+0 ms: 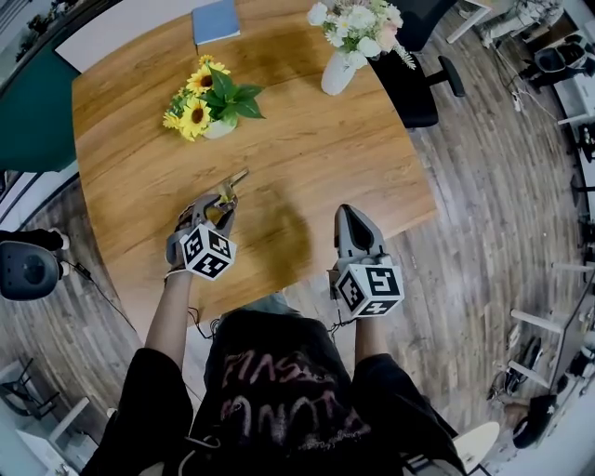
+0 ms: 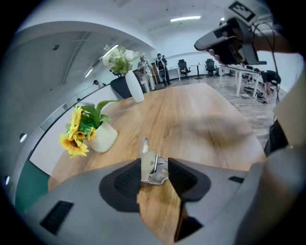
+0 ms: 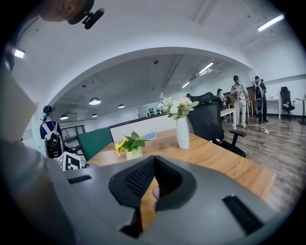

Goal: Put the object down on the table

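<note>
A small silvery metal object (image 2: 152, 167) with a thin blade-like tip stands between the pads of my left gripper (image 2: 157, 168). It leans on the left pad, and a narrow gap shows at the right pad. The jaws are open. In the head view the left gripper (image 1: 223, 197) is low over the front left of the wooden table (image 1: 307, 158), the object (image 1: 231, 183) poking out ahead of it. I cannot tell whether the object rests on the wood. My right gripper (image 1: 351, 212) hangs over the table's front edge, shut and empty (image 3: 154, 165).
A white pot of sunflowers (image 1: 206, 104) stands ahead of the left gripper. A white vase of pale flowers (image 1: 349, 42) and a blue book (image 1: 216, 20) are at the far side. A black office chair (image 1: 418, 84) stands right of the table. People stand far off.
</note>
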Action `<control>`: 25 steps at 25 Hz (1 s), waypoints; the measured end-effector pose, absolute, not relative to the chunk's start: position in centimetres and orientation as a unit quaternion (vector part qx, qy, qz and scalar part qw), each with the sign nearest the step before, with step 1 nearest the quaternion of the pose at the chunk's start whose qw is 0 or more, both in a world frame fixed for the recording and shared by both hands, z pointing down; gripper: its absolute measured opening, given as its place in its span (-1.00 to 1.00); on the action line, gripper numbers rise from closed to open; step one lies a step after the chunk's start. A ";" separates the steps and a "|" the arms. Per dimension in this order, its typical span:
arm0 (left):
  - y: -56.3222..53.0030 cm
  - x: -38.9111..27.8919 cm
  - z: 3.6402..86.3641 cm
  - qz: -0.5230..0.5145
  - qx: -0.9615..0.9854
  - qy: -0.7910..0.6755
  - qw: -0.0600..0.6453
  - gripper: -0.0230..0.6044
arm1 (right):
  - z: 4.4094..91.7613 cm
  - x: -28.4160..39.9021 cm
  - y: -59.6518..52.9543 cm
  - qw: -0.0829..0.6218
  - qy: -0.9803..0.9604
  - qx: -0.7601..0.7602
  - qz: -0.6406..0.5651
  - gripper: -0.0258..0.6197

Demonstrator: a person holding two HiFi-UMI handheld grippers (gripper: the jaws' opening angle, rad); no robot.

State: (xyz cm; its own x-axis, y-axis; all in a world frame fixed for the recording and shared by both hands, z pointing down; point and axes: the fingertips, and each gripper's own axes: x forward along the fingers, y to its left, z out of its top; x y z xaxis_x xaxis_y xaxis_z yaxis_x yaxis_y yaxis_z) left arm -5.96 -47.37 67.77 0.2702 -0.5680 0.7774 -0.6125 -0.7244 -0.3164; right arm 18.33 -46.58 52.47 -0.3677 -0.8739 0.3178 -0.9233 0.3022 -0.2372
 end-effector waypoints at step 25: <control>-42.5 -9.7 50.8 0.238 0.790 -0.562 0.048 -0.86 | 46.9 18.5 -42.1 0.019 -0.815 0.562 0.143 -0.91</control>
